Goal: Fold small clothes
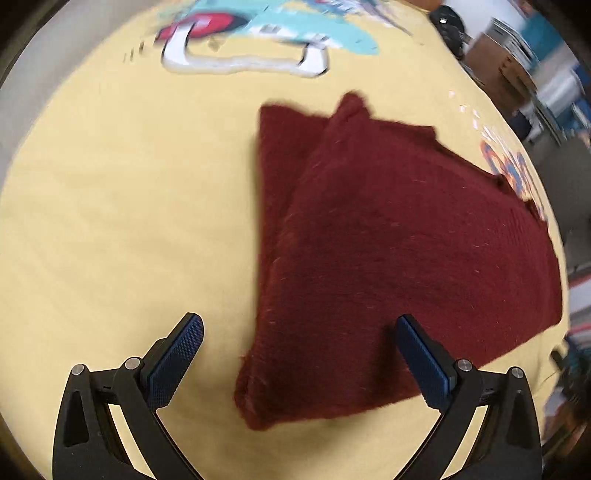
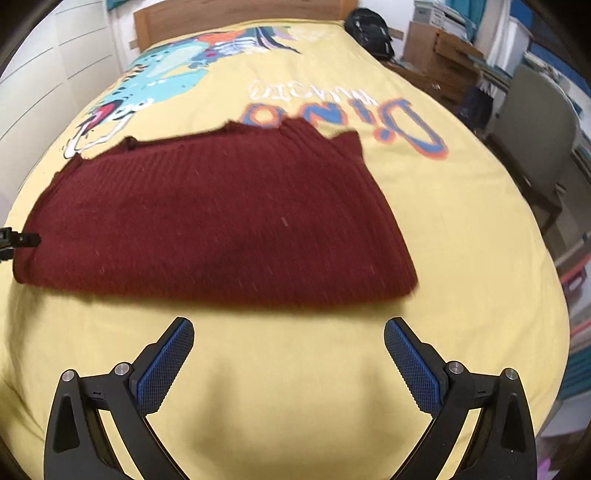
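My left gripper has its black arms and blue textured pads spread wide, nothing between them; the near corner of the dark red ribbed knit garment lies in the gap between the jaws, but the left-wrist view is motion-blurred and I cannot tell whether the right pad touches the cloth or only overlaps it in the picture. My right gripper is likewise spread wide and empty, hovering over bare sheet just short of the garment's near edge, apart from it. The garment lies flat on the yellow printed bed sheet, apparently doubled over, since the left-wrist view shows a second layer edging out at the far left side. In the right-wrist view a small black part of the other tool shows at the garment's left end. Beyond the garment the sheet carries a teal cartoon dinosaur print and orange-and-blue lettering, upside down from my side. A wooden headboard closes the far end; a black backpack and cardboard boxes stand to the right.
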`<state>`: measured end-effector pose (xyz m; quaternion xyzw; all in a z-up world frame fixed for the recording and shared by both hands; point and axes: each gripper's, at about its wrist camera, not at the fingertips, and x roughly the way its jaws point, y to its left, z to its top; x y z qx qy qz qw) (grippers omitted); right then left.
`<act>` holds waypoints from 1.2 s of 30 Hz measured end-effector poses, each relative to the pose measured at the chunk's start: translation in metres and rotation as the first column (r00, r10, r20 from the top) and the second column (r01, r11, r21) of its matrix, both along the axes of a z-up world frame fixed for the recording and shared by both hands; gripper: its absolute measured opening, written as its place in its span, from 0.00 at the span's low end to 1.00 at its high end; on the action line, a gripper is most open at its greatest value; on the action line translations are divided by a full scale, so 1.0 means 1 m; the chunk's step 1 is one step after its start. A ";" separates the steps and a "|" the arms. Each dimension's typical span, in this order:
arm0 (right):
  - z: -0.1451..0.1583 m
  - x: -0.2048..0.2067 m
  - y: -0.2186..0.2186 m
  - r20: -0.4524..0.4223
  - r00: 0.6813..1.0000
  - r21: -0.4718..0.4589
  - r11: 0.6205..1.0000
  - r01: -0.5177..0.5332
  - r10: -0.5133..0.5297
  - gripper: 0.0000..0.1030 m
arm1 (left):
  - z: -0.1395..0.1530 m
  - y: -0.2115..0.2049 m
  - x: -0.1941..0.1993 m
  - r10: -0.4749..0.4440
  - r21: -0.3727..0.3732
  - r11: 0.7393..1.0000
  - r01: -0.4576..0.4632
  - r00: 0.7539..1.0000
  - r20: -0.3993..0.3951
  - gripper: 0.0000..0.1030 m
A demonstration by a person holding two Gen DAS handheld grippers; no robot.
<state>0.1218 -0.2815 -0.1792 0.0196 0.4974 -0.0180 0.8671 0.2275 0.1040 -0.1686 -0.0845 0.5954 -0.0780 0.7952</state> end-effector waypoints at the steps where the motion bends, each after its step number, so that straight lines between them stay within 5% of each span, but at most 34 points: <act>1: -0.003 -0.004 -0.004 -0.010 1.000 -0.004 1.000 0.010 -0.010 1.00 | -0.008 0.002 0.002 0.008 -0.017 1.000 -0.009 1.000 -0.026 0.99; 4: -0.012 -0.013 -0.016 -0.037 0.998 -0.005 0.999 0.043 -0.043 1.00 | -0.023 0.004 0.001 0.024 -0.079 0.996 -0.028 0.999 -0.044 0.99; 11: -0.027 -0.027 -0.037 -0.061 0.993 0.030 0.995 0.100 -0.098 1.00 | -0.025 -0.014 0.002 -0.019 -0.099 0.995 0.014 0.999 -0.046 0.95; 13: -0.026 -0.029 -0.041 -0.058 0.993 0.034 0.994 0.106 -0.104 1.00 | -0.024 -0.022 0.001 -0.024 -0.108 0.994 0.019 0.999 -0.047 0.78; 15: -0.025 -0.031 -0.044 -0.053 0.993 0.036 0.993 0.109 -0.107 1.00 | -0.016 -0.030 0.002 -0.041 -0.129 0.991 0.036 0.998 -0.041 0.46; 17: -0.022 -0.032 -0.048 -0.047 0.993 0.042 0.993 0.114 -0.113 1.00 | -0.009 -0.035 0.002 -0.050 -0.142 0.989 0.043 0.998 -0.046 0.35; 22: -0.012 -0.029 -0.055 -0.019 0.992 0.062 0.990 0.124 -0.123 1.00 | 0.016 -0.057 0.005 -0.058 -0.107 0.993 0.055 0.998 -0.024 0.31; 29: 0.005 -0.026 -0.072 0.027 0.989 0.087 0.986 0.141 -0.144 1.00 | 0.070 -0.086 0.006 -0.088 -0.156 0.983 0.095 0.995 0.050 0.30; 36: 0.024 -0.021 -0.104 0.063 0.982 0.102 0.980 0.170 -0.177 1.00 | 0.106 -0.165 0.012 -0.160 -0.158 0.971 0.179 0.979 0.123 0.29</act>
